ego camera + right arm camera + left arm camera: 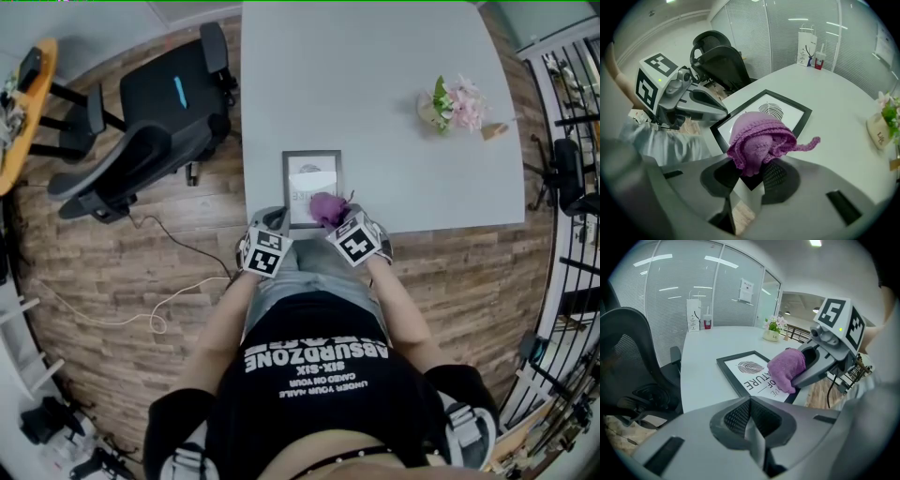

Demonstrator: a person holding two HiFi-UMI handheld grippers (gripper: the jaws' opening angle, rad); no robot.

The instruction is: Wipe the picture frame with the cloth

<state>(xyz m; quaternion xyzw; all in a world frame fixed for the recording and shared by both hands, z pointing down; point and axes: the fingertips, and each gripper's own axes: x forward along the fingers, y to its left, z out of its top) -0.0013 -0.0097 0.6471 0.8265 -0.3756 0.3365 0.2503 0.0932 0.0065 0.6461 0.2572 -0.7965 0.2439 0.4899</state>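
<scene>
A black picture frame (312,187) with a white print lies flat near the front edge of the grey table (394,66). My right gripper (752,171) is shut on a bunched purple cloth (758,139), which rests over the frame's (787,112) near right corner. The head view shows the cloth (326,208) just ahead of the right gripper (349,230). My left gripper (751,404) is shut with nothing in it and hovers at the table edge, beside the frame's (740,369) near left corner. From there the cloth (786,370) shows in the right gripper (820,365).
A black office chair (159,112) stands left of the table. A small flower pot (452,105) sits at the table's right side. A paper bag (693,315) and a bottle stand at the far end. Cables (141,314) trail on the wooden floor.
</scene>
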